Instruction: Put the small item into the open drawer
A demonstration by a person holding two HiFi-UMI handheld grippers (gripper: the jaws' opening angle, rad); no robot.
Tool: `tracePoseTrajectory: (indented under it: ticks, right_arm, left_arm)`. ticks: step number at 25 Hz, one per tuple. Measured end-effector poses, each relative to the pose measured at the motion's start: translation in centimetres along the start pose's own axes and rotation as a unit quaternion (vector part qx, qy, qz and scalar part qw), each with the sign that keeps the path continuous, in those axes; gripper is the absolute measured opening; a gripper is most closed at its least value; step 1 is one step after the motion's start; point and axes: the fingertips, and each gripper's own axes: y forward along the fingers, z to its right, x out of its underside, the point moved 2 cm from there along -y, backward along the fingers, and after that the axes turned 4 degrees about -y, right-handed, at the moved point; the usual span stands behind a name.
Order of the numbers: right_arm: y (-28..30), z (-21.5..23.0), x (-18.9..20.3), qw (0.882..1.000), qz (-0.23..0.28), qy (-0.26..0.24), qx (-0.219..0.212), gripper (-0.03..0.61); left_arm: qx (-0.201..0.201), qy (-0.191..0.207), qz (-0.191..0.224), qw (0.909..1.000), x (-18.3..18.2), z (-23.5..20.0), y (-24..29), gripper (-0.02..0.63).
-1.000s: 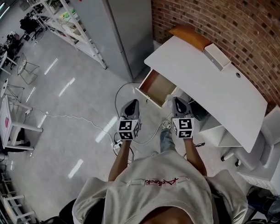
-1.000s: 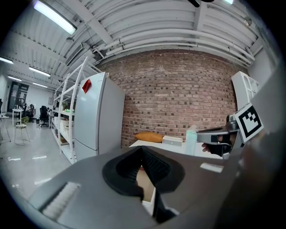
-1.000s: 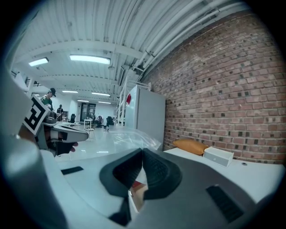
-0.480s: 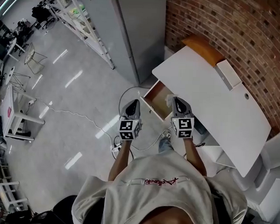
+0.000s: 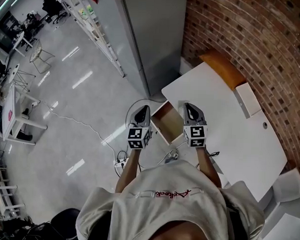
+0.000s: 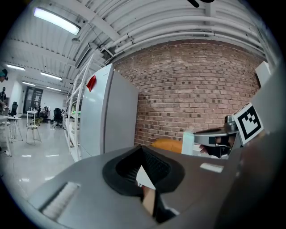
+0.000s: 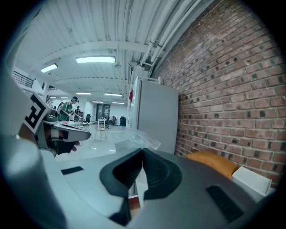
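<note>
Near open drawer | right hand-held gripper clamps clear packet; left hand-held gripper closed, empty

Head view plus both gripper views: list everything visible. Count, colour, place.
desk: 1, white, along the brick wall
drawer: 1, open, brown inside, at the desk's left end, between the grippers
pad-like thing: 1, orange, at the desk's far end
box: 1, white, on the desk by the wall
brick wall: 1, red-brown, right
cabinet: 1, grey, tall, left of the wall
shelf rack: 1, white, left of the cabinet
plastic bag: 1, clear, sticking out past the right gripper's tips
shirt: 1, beige, bottom
left gripper: jaws together, nothing between
right gripper: jaws shut on the bag
</note>
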Motion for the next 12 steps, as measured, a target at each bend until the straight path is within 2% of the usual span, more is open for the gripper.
tracePoseTrajectory:
  ticks: [6,12]
  right_arm:
    - [3.5,4.4,0.2,1.0,0.001,-0.001,-0.008,0.012]
    - [6.6,6.9,1.0,1.0,0.004,0.008,-0.024,0.012]
  left_arm:
    - [-0.004,0.0,0.002,1.0,-1.1,1.0,5.5,0.008]
    - [-0.009,0.005,0.0,0.9999,-1.1,1.5,9.1,0.008]
